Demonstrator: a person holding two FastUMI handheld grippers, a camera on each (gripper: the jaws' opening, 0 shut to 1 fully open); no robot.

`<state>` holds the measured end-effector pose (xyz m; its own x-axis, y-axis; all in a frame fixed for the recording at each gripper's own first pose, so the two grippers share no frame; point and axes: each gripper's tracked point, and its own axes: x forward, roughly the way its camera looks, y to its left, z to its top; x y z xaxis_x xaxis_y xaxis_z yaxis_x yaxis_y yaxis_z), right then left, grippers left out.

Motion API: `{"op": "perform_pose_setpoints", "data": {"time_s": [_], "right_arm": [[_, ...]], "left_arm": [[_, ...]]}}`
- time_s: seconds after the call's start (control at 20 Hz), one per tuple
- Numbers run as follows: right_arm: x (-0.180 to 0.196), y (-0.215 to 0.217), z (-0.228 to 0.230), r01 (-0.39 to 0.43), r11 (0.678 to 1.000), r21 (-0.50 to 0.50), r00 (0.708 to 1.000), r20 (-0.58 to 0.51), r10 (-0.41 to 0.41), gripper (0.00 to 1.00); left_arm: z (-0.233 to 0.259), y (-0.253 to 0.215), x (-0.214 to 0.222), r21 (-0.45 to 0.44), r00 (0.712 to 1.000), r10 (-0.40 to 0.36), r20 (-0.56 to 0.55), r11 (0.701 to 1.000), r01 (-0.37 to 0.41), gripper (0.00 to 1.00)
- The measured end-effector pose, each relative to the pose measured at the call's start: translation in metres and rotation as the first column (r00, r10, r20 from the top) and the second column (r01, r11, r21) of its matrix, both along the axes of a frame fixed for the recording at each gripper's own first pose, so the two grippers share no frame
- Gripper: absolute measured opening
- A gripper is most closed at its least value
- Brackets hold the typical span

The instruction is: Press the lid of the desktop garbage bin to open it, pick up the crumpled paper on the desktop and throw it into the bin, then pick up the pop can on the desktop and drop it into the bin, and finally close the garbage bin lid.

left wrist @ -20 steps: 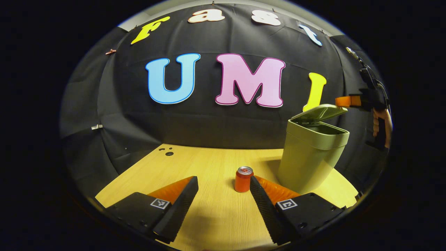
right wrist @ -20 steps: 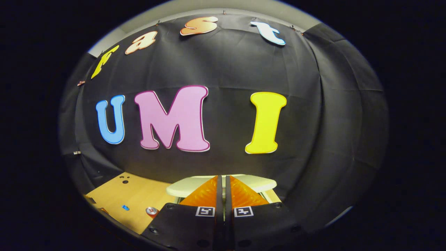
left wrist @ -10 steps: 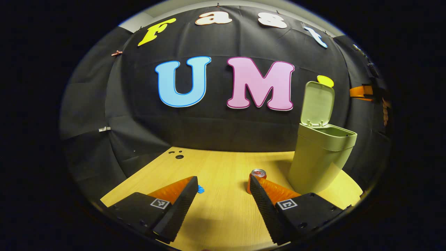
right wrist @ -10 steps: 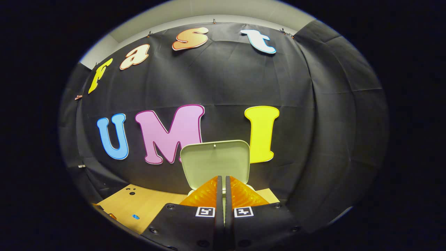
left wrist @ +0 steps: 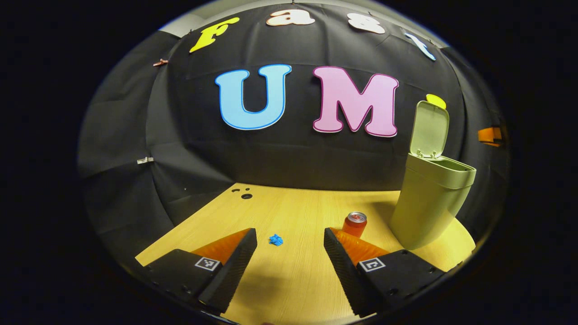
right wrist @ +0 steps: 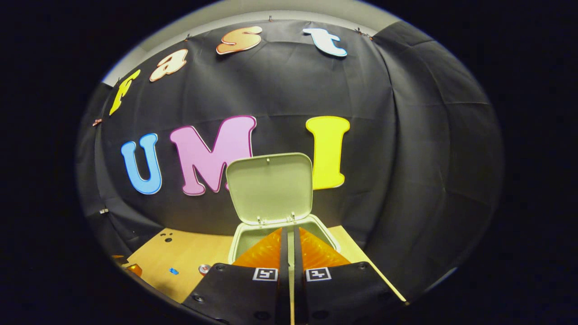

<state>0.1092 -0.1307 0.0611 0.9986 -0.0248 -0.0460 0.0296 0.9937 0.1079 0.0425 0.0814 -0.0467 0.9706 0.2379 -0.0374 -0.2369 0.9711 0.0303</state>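
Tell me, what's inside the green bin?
The bin stands open, lid up. In the right gripper view only a bit of its bare inner wall shows; the shut right hand-held gripper covers the rest, so the bottom is hidden.

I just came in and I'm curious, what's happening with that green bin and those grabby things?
A person holds tongs in each hand to tidy a desk. The bin has its lid standing open. The right tongs are shut, above the bin's mouth. The left tongs are open, facing the blue crumpled paper and the pop can, both untouched on the desk.
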Motion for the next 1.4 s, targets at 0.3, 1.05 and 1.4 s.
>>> {"op": "perform_pose_setpoints", "data": {"time_s": [0.3,1.05,1.4], "right_arm": [[-0.002,0.003,-0.027,-0.019,1.000,0.017,0.998,-0.057,0.020,0.48],[-0.004,-0.010,-0.076,0.017,1.000,-0.023,0.984,-0.177,-0.021,0.99],[0.005,-0.005,-0.098,-0.012,0.999,-0.039,0.969,-0.248,0.002,0.99]], "left_arm": [[-0.014,0.024,0.026,-0.046,0.999,0.015,-0.037,0.999,-0.017,0.96],[-0.098,0.069,0.173,-0.068,0.976,-0.030,-0.217,0.998,0.015,0.96],[-0.139,0.086,0.214,-0.088,0.959,0.002,-0.285,0.996,-0.028,0.96]]}}
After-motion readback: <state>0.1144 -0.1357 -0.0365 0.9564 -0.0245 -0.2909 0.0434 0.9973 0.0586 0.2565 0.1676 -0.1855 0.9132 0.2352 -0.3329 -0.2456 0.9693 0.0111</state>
